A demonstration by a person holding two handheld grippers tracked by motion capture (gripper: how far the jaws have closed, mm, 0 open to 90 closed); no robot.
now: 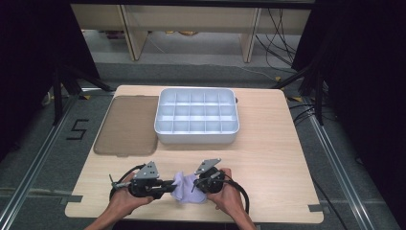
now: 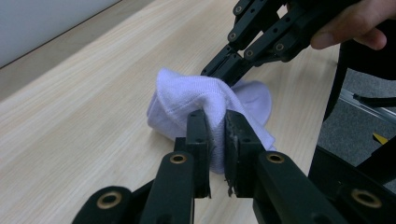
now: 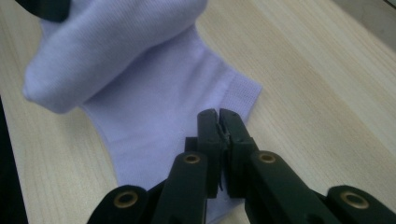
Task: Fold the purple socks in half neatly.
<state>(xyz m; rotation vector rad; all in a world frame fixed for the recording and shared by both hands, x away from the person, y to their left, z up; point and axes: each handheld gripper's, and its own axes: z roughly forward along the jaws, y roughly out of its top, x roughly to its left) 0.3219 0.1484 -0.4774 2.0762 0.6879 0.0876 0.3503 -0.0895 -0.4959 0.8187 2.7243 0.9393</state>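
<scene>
High view, left to right: a brown lid [image 1: 127,125] lies flat at the tabletop's [image 1: 268,153] left edge, a white divided tray [image 1: 197,115] sits beside it toward the middle, and near the front edge two hands work on a pale lilac sock [image 1: 185,188].

At the left, the left gripper [image 1: 168,185] points across at the sock; its own view shows the jaws clenched on a fold of the knit, the fabric bunched between the pads. The sock [image 2: 205,100] rises there into a soft hump, partly lifted off the wood.

At the right, the right gripper [image 1: 197,184] comes in from the other side. In its own view the jaws are pressed nearly together over the flat part of the sock [image 3: 159,121] close to the ribbed cuff, seemingly pinching a thin layer of it.

The sock looks light, limp and stretchy, so it should sag and slide wherever it is unsupported; nothing about it seems fragile. The cuff edge and the doubled-over folds likely give the surest hold, since a single layer may slip out of the pads. It is a short ankle sock in a fine knit, plain, with no pattern visible.
</scene>
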